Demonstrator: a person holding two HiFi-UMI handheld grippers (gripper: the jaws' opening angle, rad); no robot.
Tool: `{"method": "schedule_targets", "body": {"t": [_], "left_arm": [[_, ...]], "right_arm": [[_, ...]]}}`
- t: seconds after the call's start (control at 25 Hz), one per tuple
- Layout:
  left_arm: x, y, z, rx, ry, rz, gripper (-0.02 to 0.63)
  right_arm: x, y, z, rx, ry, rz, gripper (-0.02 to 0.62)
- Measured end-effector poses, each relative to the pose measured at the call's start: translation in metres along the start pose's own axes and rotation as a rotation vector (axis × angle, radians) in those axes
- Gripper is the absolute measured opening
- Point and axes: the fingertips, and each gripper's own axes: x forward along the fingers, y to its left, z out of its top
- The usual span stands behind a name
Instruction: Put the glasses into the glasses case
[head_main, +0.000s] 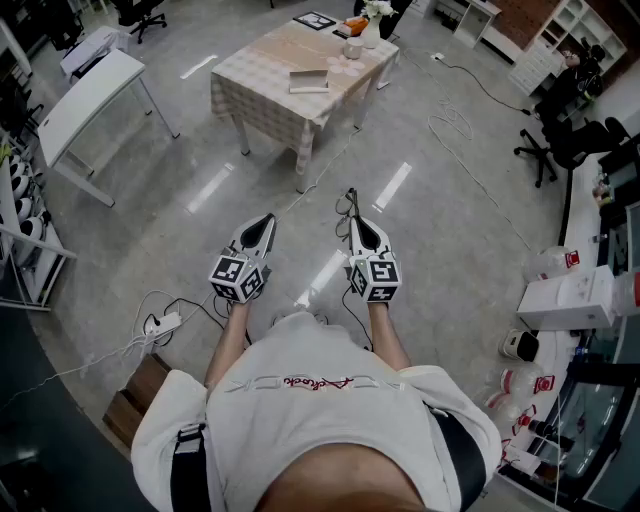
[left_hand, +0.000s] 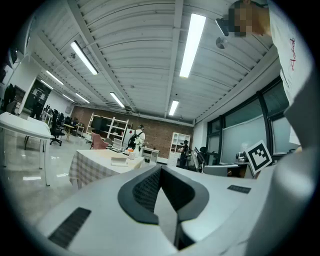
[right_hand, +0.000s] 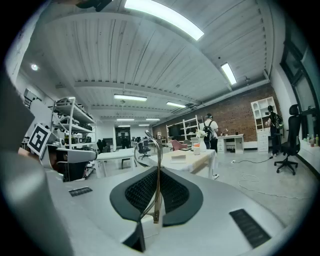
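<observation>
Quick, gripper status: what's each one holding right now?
Left gripper: closed, empty.
Right gripper: closed on the glasses.

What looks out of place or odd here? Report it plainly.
The glasses are not on the table: the right gripper clamps them edge-on, frame sticking up past the jaws. The left gripper is shut on nothing. Loose cables trail across the floor.

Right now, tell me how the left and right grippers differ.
The left gripper is shut on nothing; the right gripper is shut on the glasses. The left's pads meet flush; the glasses stick out past the right's. Both hang over the floor, short of the table.
</observation>
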Motion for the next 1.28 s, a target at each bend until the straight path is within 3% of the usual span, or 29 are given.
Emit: {"method": "schedule_targets", "body": {"t": [0.68,1.28], "left_arm": [[0.030,-0.021,0.001,0.022,0.005,0.004,0.025],[0.054,-0.045,-0.024,0.012,0.040,0.072,0.025]], "right_arm": [[0.001,-0.028,0.000,0.055,-0.030,0.049,0.032],[0.003,-0.065,-0.015,0.056,0.011,0.129,0.032]]}}
